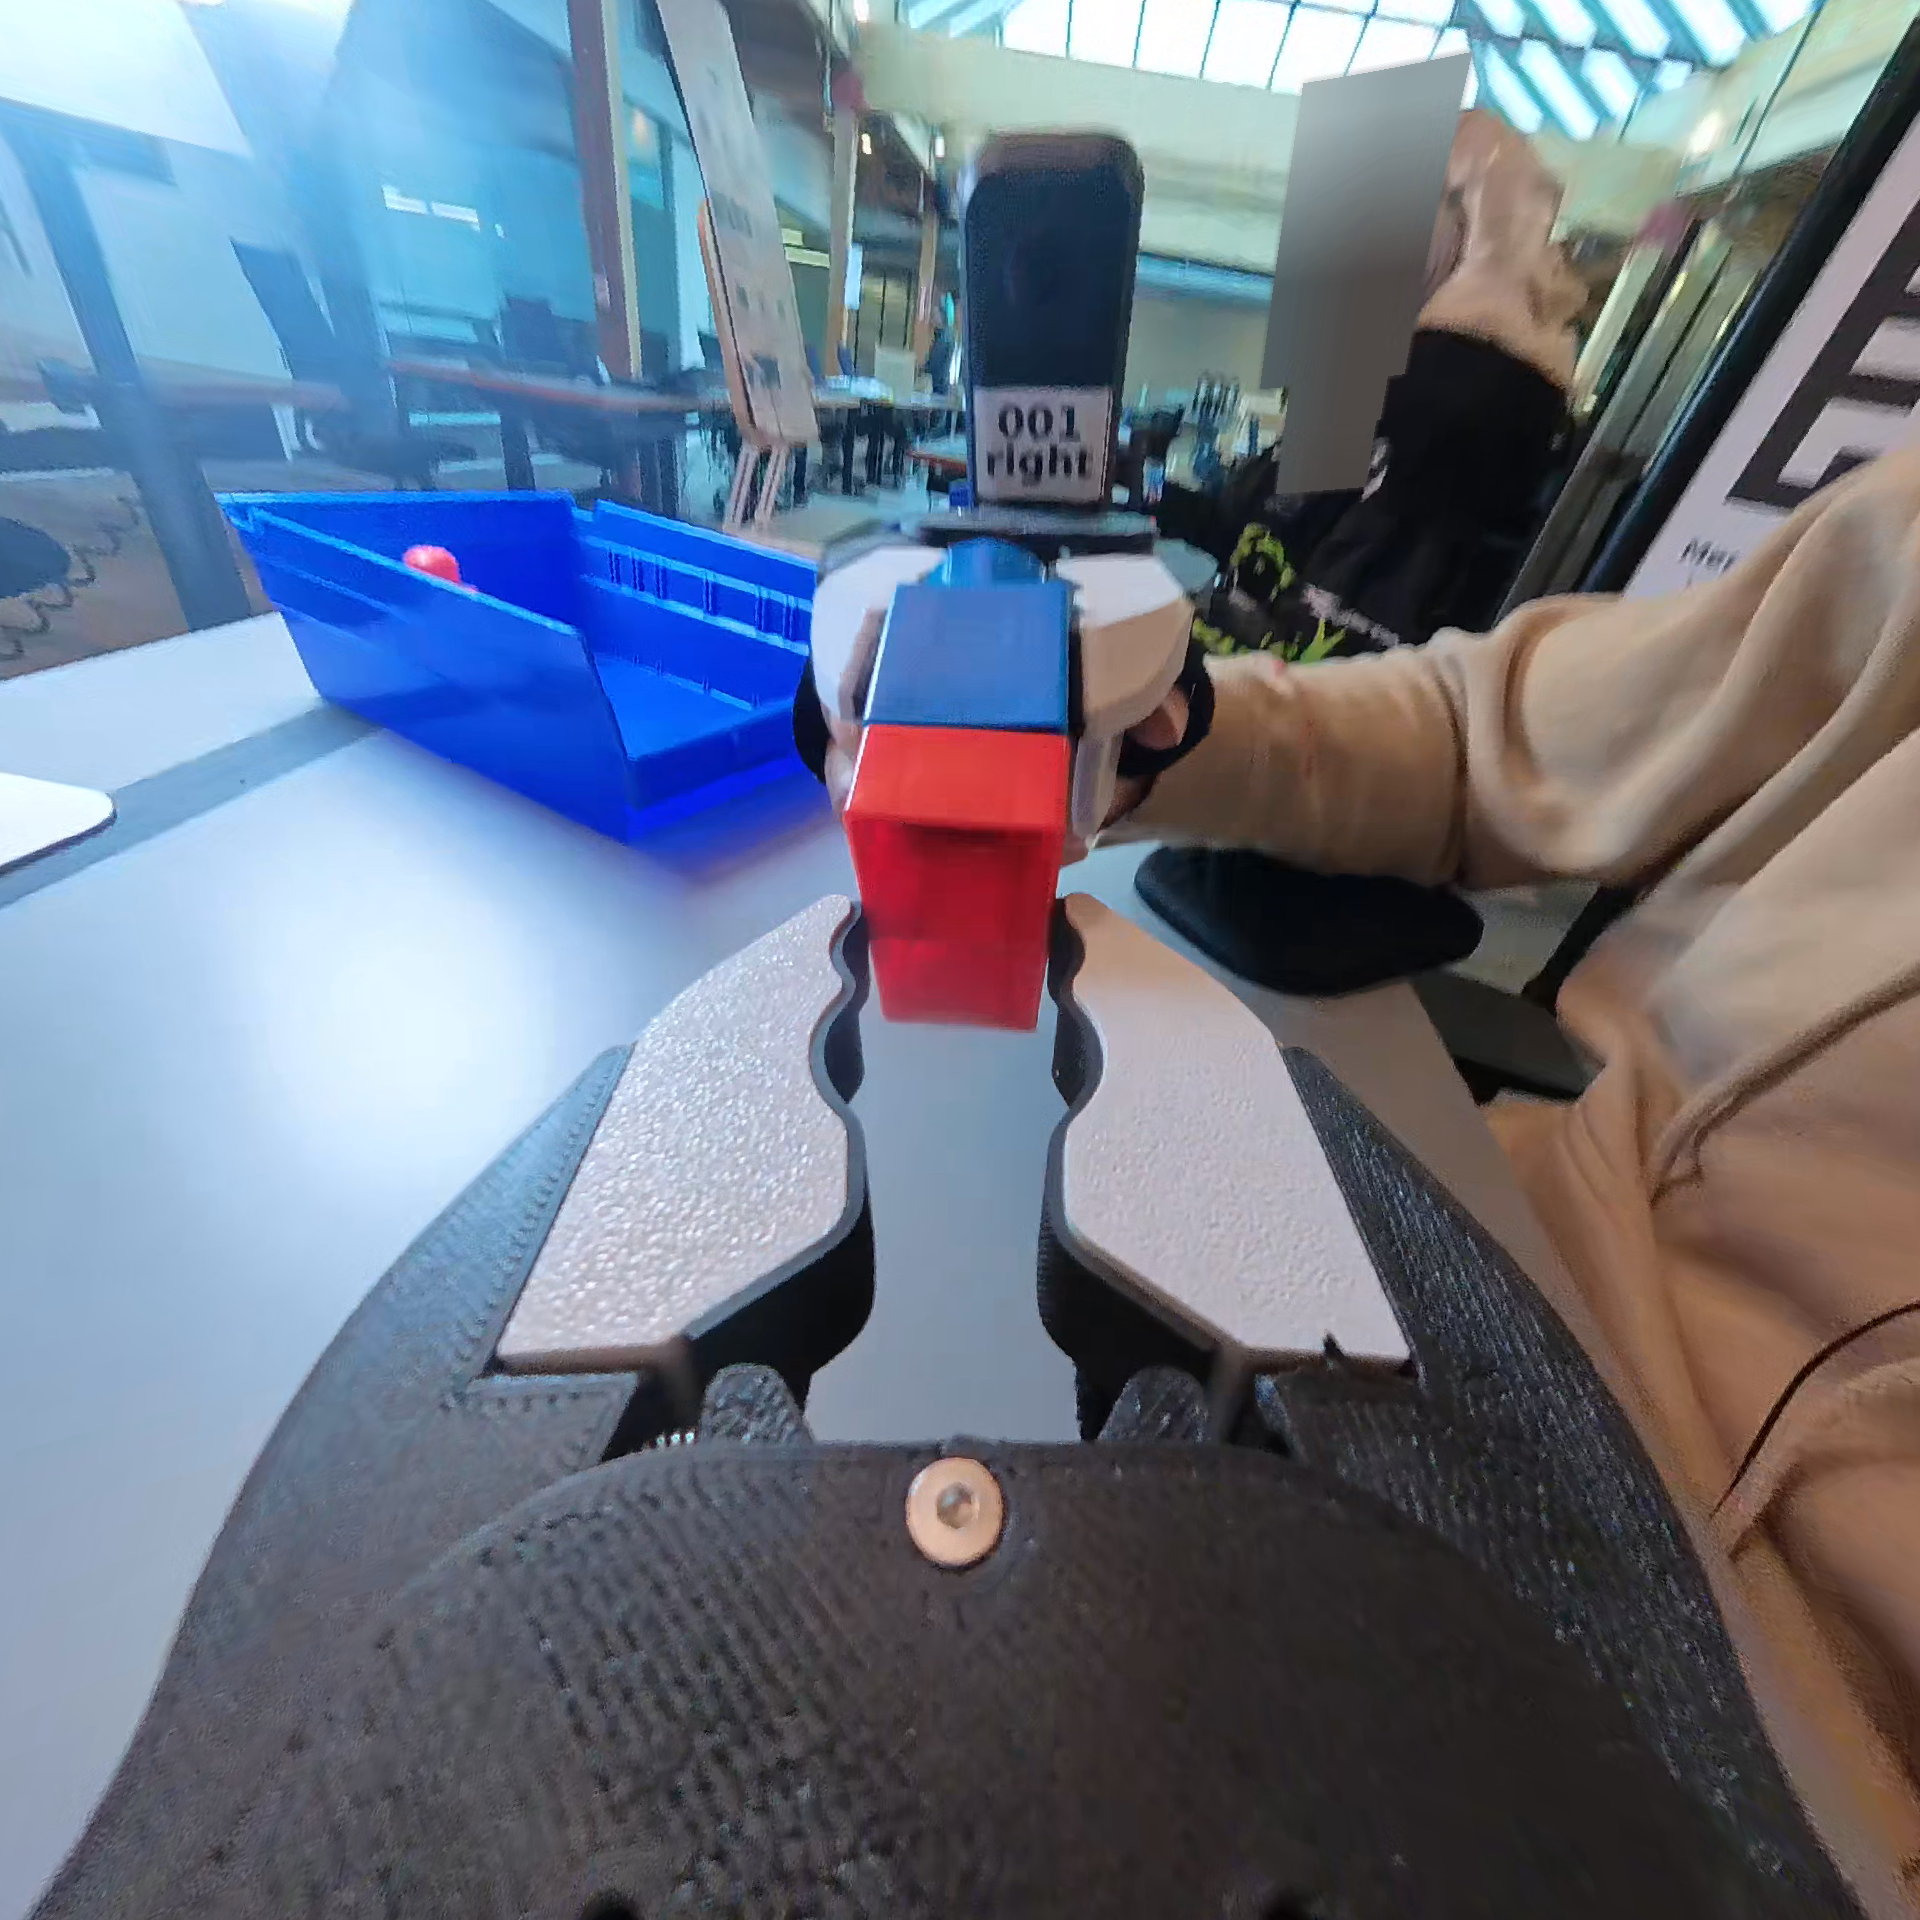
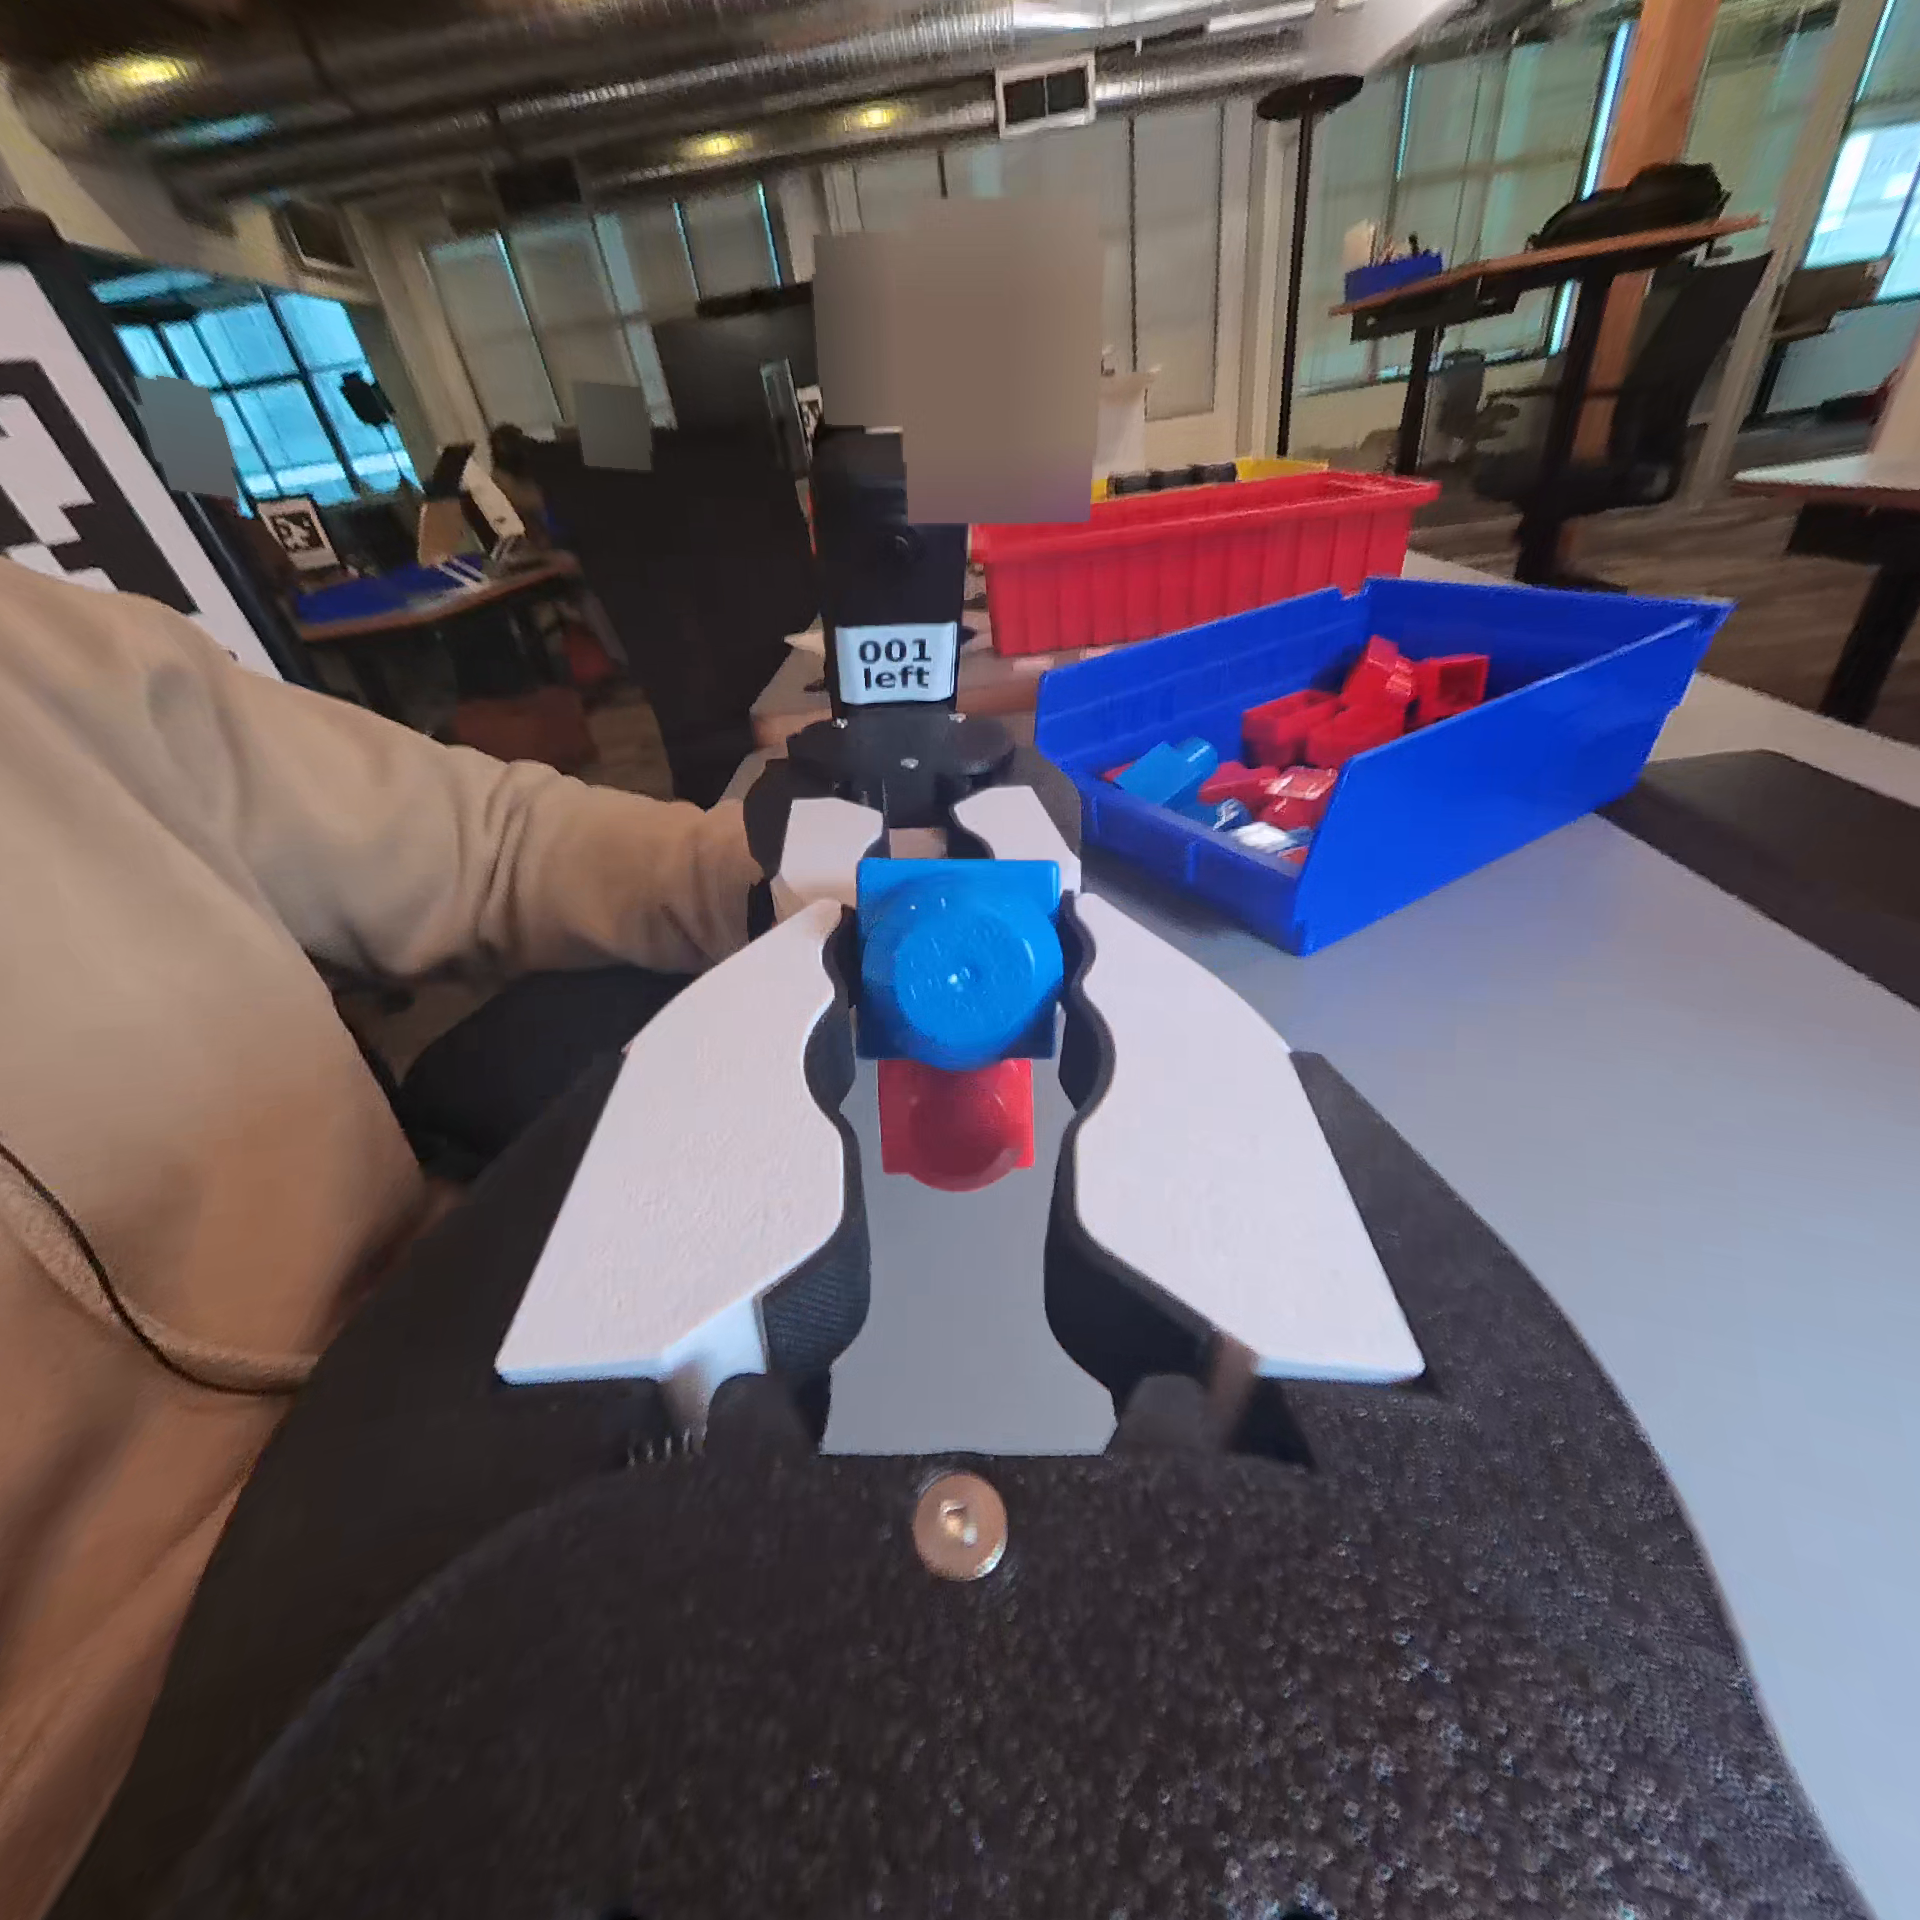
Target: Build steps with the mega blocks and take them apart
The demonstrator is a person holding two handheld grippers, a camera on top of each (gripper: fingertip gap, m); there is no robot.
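- Left gripper (image 1: 956, 935): jaws narrow, clamping the red block (image 1: 956, 883), held above the worktop (image 1: 312, 1039).
- Right gripper (image 2: 961, 966): jaws narrow, gripping the blue block (image 2: 956, 966).
- Two joined blocks; one blue bin (image 2: 1455, 821) of loose blocks near the worktop's far edge.

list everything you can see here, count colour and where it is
blue plastic mega block: 1, blue, gripped by the right gripper, joined to the red one
red plastic mega block: 1, red, gripped by the left gripper, held above the table
blue plastic bin: 1, blue, on the table beyond the grippers
loose mega blocks in the bin: several, mostly red with some blue, piled inside
red plastic crate: 1, red, behind the blue bin
grey table: 1, grey, under everything
left gripper: 1, white fingers on black body, shut on the red block
right gripper: 1, same build, shut on the blue block
beige sleeve: right arm, behind the right gripper
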